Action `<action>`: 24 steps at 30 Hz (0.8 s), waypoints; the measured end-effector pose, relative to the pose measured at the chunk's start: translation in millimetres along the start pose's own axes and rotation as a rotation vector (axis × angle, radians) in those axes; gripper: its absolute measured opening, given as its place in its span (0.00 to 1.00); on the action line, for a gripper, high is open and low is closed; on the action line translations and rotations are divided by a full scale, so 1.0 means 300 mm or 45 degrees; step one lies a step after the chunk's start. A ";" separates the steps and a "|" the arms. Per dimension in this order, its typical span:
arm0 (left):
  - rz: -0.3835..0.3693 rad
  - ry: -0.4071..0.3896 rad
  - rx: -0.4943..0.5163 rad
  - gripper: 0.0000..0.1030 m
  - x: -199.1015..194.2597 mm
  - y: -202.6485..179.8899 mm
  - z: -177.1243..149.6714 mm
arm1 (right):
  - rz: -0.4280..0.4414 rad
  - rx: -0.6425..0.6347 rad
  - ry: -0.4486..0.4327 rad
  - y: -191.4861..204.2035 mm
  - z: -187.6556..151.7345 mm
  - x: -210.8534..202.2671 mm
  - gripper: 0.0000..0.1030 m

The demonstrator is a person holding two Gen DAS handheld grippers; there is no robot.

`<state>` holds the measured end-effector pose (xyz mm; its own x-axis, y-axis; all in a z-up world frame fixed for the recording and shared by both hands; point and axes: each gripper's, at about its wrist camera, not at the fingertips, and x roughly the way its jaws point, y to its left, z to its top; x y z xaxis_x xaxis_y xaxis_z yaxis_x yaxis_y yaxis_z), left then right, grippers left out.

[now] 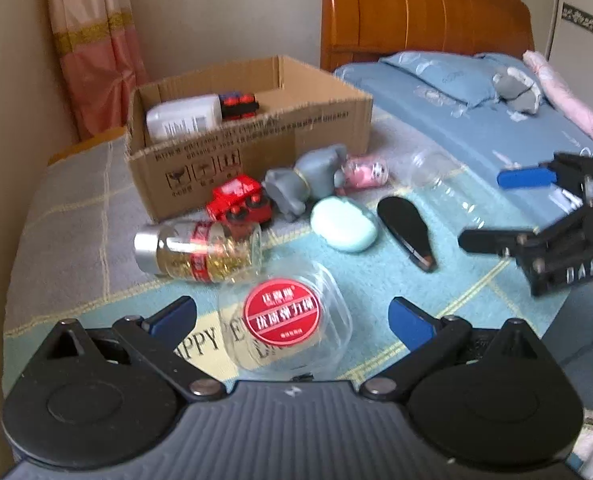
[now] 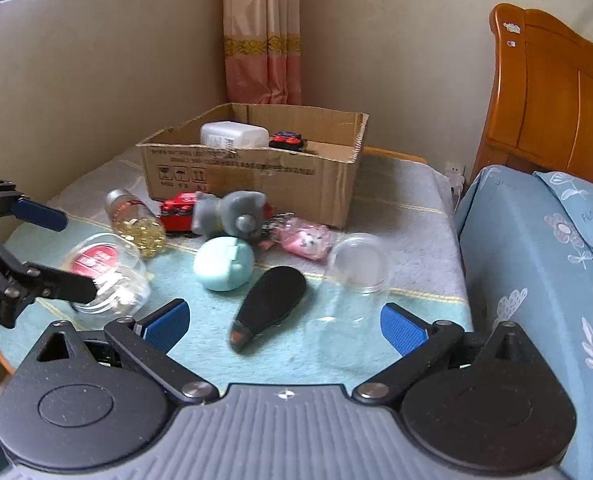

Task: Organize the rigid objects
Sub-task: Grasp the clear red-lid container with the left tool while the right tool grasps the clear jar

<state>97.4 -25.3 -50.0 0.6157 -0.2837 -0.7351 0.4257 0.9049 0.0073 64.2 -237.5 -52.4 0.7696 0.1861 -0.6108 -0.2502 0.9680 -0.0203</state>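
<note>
Here, left gripper (image 1: 292, 314) spread wide, holding nothing, straddling a clear round box with red label (image 1: 284, 320) between the pads. Just past it, a gold-filled jar (image 1: 198, 252) on its side, then a red toy truck (image 1: 240, 204) and cardboard box (image 1: 252, 148). Right gripper (image 2: 284, 326) likewise wide and bare; black spoon-shaped piece (image 2: 270, 308) lying between its tips, a clear jar (image 2: 354, 276), probably empty, toward the right pad, mint case (image 2: 224, 264) beyond.
</note>
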 end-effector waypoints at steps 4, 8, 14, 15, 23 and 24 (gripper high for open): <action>0.056 0.034 -0.008 0.98 0.036 -0.006 -0.018 | 0.045 0.050 0.068 -0.047 0.002 0.069 1.00; 0.065 0.042 -0.031 0.99 0.040 0.011 -0.030 | 0.125 0.092 0.123 -0.039 -0.010 0.093 1.00; 0.086 0.048 -0.054 0.99 0.055 0.033 -0.033 | 0.243 0.037 0.126 -0.003 -0.019 0.063 1.00; 0.084 0.051 -0.057 0.99 0.059 0.033 -0.035 | 0.229 0.022 0.118 -0.006 -0.011 0.056 1.00; 0.056 0.085 -0.098 0.99 0.094 0.036 -0.038 | 0.160 -0.122 -0.023 -0.150 0.123 0.080 1.00; 0.049 0.089 -0.107 0.99 0.097 0.039 -0.038 | 0.187 -0.119 -0.004 -0.169 0.143 0.111 1.00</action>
<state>112.8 -19.5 -79.1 0.5818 -0.2281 -0.7807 0.3434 0.9390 -0.0185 127.7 -273.1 -37.8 0.7227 0.3249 -0.6100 -0.4134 0.9106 -0.0048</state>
